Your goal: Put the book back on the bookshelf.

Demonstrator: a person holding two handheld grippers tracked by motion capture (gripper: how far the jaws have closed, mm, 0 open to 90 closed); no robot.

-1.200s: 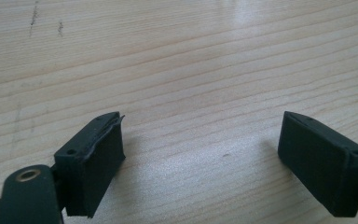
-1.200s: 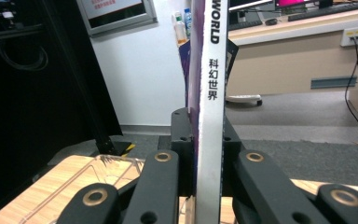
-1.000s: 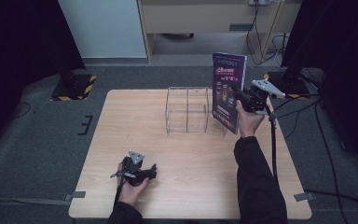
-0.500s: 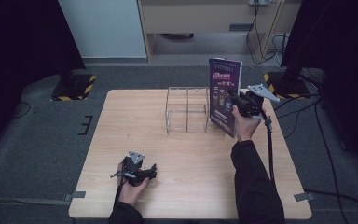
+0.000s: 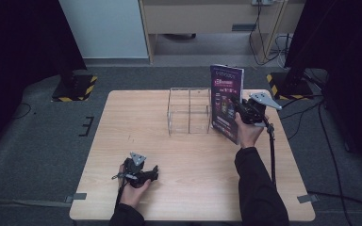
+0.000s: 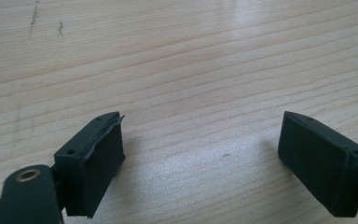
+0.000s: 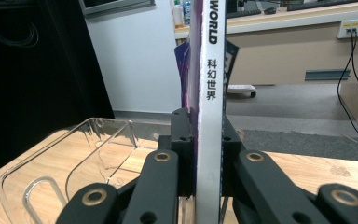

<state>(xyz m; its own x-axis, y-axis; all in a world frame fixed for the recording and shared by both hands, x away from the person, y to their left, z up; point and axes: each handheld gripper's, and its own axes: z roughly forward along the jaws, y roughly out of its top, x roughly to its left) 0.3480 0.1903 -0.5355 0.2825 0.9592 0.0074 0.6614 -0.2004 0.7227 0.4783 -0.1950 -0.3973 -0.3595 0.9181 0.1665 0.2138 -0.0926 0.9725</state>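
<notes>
While the right gripper (image 5: 243, 112) clamps it, the magazine (image 5: 226, 96) stands upright.

Clear rack (image 5: 189, 111) blocks the magazine's (image 5: 226, 101) left — table (image 5: 122, 122) elsewhere open

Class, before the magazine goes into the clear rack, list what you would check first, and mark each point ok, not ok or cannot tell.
1. Right gripper clamps the magazine at its spine: ok.
2. Magazine upright: ok.
3. Clear rack stands upright on the table, its compartments looking empty: ok.
4. Magazine over a compartment: not ok, it is beside the rack's right end.
5. Left gripper open, resting near the table's front edge, away from the rack: ok.
6. Bottom edge lifted off the table: cannot tell.
</notes>
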